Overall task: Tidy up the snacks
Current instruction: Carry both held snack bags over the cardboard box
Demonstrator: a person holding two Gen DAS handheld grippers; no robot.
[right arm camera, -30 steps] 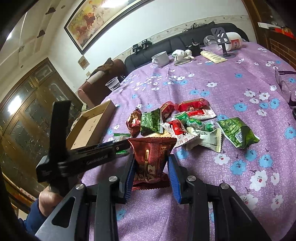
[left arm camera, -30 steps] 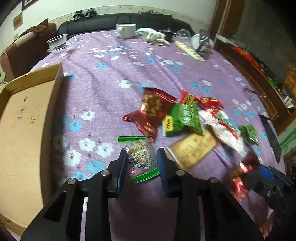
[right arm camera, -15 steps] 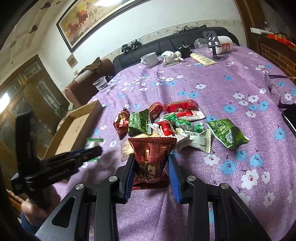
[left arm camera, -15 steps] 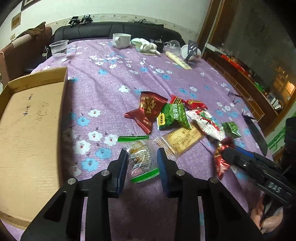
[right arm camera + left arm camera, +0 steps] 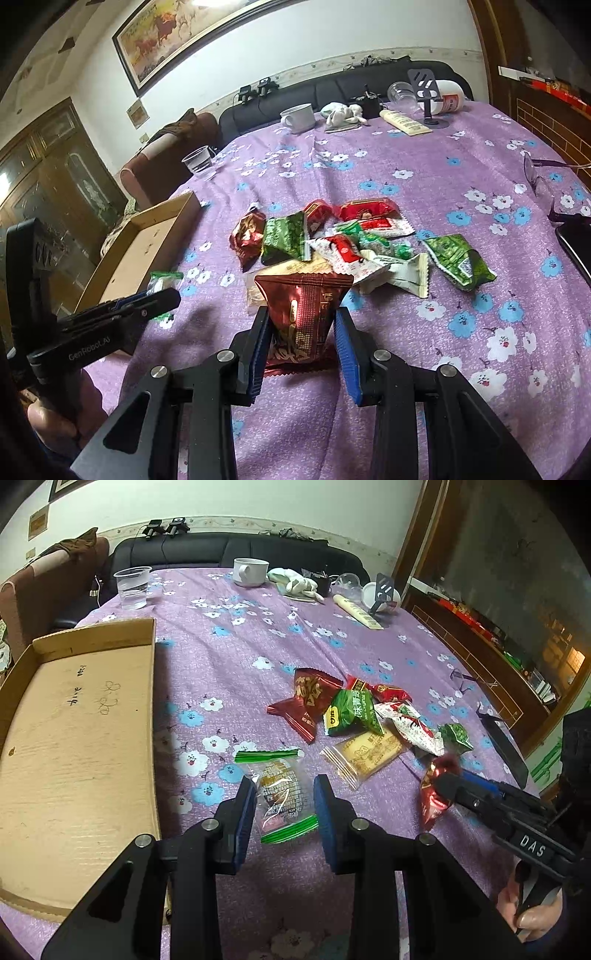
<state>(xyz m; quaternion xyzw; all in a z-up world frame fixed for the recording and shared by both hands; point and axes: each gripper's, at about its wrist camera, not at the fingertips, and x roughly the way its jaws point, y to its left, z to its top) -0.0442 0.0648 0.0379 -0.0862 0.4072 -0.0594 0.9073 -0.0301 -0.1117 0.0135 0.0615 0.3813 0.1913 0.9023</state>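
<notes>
My left gripper (image 5: 283,794) is shut on a clear snack packet with green ends (image 5: 277,795), held above the purple flowered tablecloth (image 5: 229,646). An open cardboard box (image 5: 74,738) lies to its left. My right gripper (image 5: 301,325) is shut on a dark red snack packet (image 5: 303,314), lifted off the cloth. In the left wrist view that red packet (image 5: 434,794) shows at the right, in the right gripper. A pile of several red, green, white and yellow snack packets (image 5: 351,236) lies mid-table, past both grippers. The left gripper with its green-ended packet (image 5: 162,282) shows at the left of the right wrist view.
At the table's far end stand a plastic cup (image 5: 132,587), a white mug (image 5: 251,571), a crumpled cloth (image 5: 295,585), a tube (image 5: 356,611) and a phone stand (image 5: 428,96). Glasses (image 5: 535,177) and a dark phone (image 5: 576,240) lie at the right edge. A sofa (image 5: 221,554) lies behind.
My left gripper has drawn back and risen a little with its packet, so more of the box and table shows. The right gripper holds its red packet nearly in place.
</notes>
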